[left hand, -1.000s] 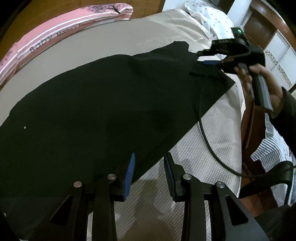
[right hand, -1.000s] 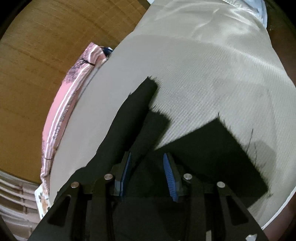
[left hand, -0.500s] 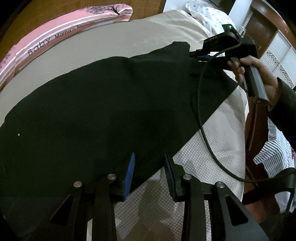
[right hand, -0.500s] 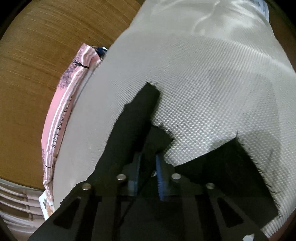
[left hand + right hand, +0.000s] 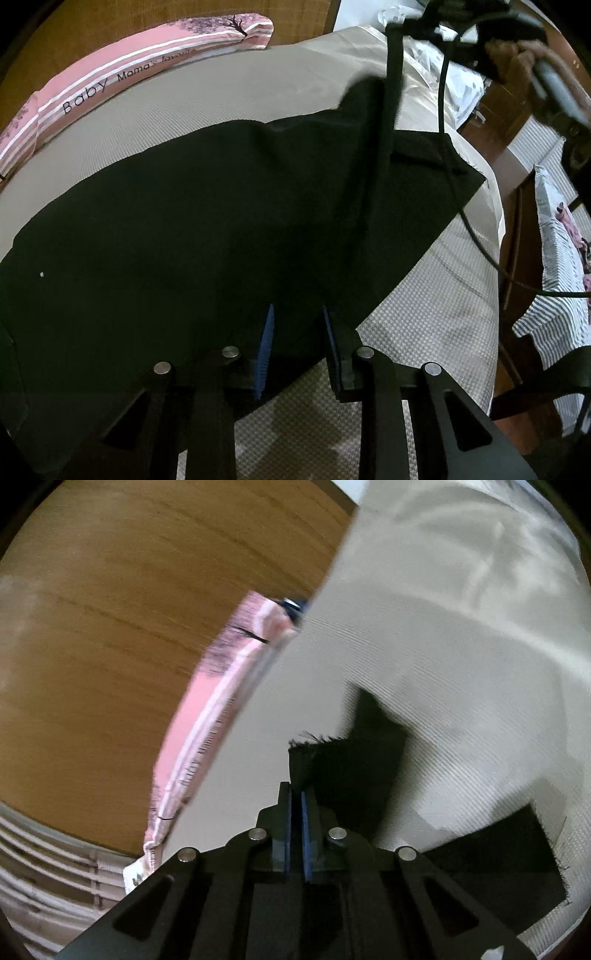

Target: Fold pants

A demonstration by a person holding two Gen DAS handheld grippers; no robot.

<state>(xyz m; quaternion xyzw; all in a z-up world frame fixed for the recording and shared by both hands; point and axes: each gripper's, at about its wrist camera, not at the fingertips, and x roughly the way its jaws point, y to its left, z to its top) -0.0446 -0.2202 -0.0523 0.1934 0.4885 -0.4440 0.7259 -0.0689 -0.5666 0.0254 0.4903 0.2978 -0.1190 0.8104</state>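
Observation:
Black pants (image 5: 221, 221) lie spread across a beige bed (image 5: 221, 96). My left gripper (image 5: 297, 321) is open, its blue-padded fingers low over the near edge of the pants. My right gripper (image 5: 296, 797) is shut on the frayed hem of one pant leg (image 5: 314, 753) and holds it lifted off the bed. In the left wrist view that leg (image 5: 391, 74) hangs as a taut strip from the right gripper (image 5: 424, 14) at the top right. The other leg end (image 5: 517, 849) lies flat at the right.
A pink "Baby Mama" pillow (image 5: 122, 77) lies along the bed's far edge against a wooden headboard (image 5: 110, 609). A black cable (image 5: 454, 192) trails from the right gripper across the pants. Striped bedding (image 5: 554, 277) and wooden furniture stand right of the bed.
My right gripper closed on the pant leg hem and raised it off the bed. My left gripper moved forward over the pants' near edge, still open.

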